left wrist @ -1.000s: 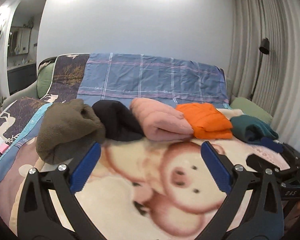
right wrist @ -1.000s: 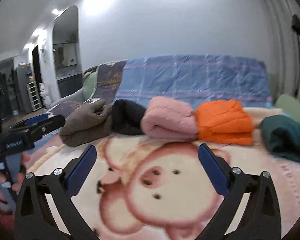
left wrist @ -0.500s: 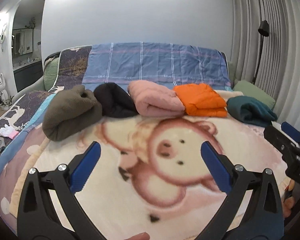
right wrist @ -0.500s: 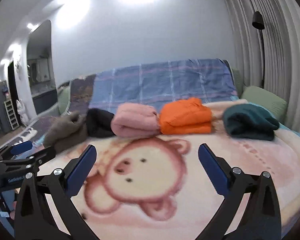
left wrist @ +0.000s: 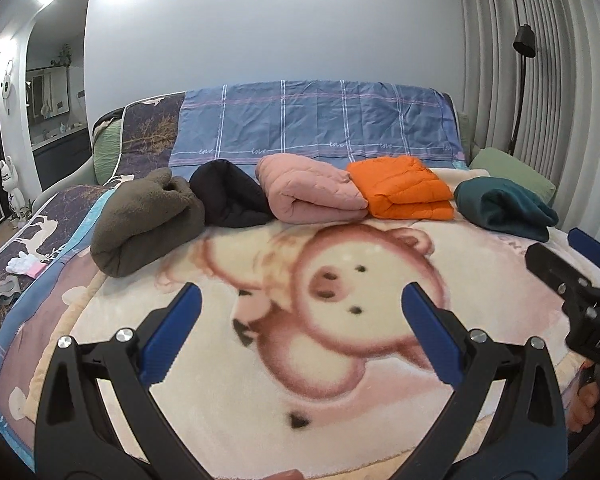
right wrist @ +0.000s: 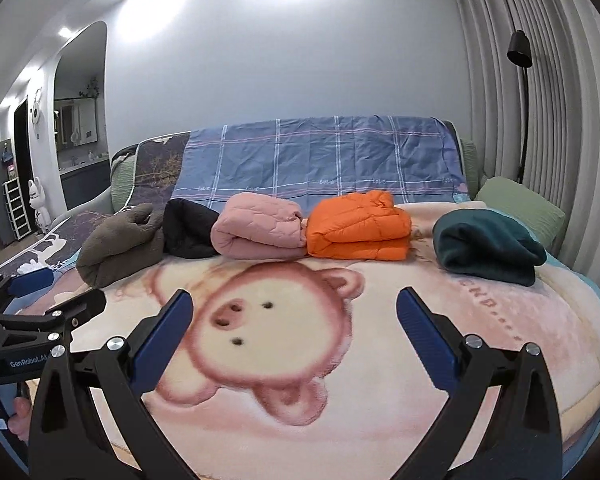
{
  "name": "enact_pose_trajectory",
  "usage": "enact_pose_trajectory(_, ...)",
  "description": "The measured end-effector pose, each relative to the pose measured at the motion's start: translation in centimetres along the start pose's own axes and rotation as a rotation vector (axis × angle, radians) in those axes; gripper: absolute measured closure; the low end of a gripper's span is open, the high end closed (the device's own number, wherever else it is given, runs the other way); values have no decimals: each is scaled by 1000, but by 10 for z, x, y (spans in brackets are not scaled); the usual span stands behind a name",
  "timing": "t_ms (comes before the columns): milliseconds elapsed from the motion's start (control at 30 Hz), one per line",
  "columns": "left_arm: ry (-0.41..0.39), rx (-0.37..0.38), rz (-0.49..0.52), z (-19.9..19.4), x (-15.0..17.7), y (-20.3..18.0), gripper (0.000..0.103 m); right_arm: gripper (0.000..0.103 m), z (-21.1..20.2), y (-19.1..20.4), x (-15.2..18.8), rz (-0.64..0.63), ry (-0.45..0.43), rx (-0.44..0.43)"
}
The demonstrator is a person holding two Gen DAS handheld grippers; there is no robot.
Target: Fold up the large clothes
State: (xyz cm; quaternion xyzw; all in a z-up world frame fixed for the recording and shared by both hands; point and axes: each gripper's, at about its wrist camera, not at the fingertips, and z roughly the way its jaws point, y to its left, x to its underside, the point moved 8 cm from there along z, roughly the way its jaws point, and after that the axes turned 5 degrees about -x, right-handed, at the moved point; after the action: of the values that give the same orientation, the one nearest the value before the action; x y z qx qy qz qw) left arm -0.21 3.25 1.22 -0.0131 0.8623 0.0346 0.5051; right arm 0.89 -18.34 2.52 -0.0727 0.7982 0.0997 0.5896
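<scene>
Several folded garments lie in a row at the far side of the bed: an olive fleece [left wrist: 148, 220] [right wrist: 120, 244], a black one [left wrist: 230, 198] [right wrist: 188, 232], a pink quilted one [left wrist: 310, 194] [right wrist: 260, 230], an orange puffer [left wrist: 400, 192] [right wrist: 358, 230] and a dark teal one [left wrist: 504, 206] [right wrist: 486, 246]. My left gripper [left wrist: 300, 304] is open and empty above the pig-print blanket [left wrist: 340, 360]. My right gripper [right wrist: 292, 308] is open and empty above the same blanket [right wrist: 380, 360]. Each gripper shows at the edge of the other's view, the right one [left wrist: 572, 280] and the left one [right wrist: 40, 312].
A blue plaid sheet [left wrist: 316, 120] covers the headboard. A green pillow [left wrist: 512, 172] lies at the right by grey curtains [left wrist: 540, 80] and a black floor lamp [left wrist: 522, 64]. Small items [left wrist: 24, 266] lie at the bed's left edge. A doorway [left wrist: 52, 92] opens at the left.
Both grippers have pulled back from the row of garments and risen, so the whole blanket and all the folded clothes show. Both stay open and empty.
</scene>
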Motion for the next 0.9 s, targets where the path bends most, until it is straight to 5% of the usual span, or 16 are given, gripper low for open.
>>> enact_pose_trajectory(900,-8,-7,30,17,4,-1,2,1,21,-13,12,49,75,43)
